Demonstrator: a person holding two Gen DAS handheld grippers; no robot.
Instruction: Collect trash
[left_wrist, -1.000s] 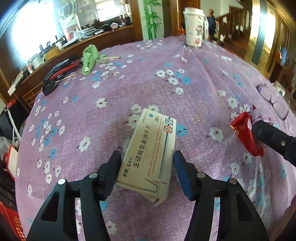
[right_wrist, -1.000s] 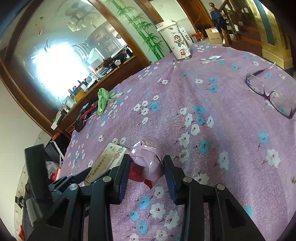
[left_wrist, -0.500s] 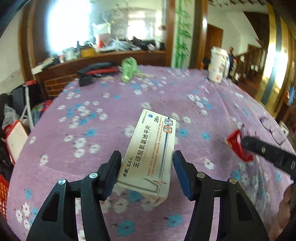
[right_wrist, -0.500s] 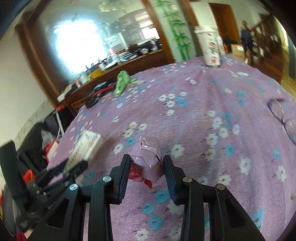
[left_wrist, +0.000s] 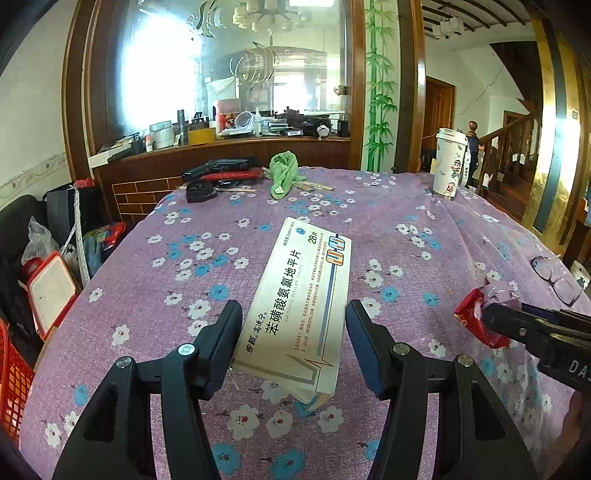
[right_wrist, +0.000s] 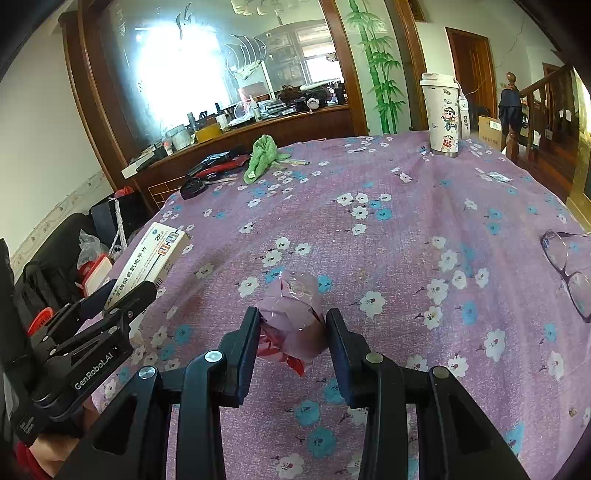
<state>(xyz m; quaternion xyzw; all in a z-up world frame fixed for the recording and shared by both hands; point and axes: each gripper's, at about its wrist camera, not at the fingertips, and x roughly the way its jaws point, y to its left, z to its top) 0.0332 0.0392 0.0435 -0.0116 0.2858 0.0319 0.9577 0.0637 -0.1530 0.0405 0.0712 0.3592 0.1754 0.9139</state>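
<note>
1. Left gripper (left_wrist: 293, 334) pinches the box (left_wrist: 301, 308) in its jaws, clear of the desk (left_wrist: 406, 206), probably for binning.
2. Right gripper (right_wrist: 291, 332) squeezes the wrapper (right_wrist: 293, 326), apparently also lifted; no bin shows.

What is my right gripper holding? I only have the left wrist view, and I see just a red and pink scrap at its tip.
Observer: The right gripper is shut on a crumpled pink wrapper with red showing underneath, held off the tablecloth.
Operator: Anything further right that I might hit?
Observer: Purple-framed glasses lie on the cloth to the right, apart from the wrapper.
Operator: And is my medicine box secure?
Observer: From the right wrist view, the left gripper clamps the medicine box at its near end, and the box sticks out tilted up over the table edge.
</note>
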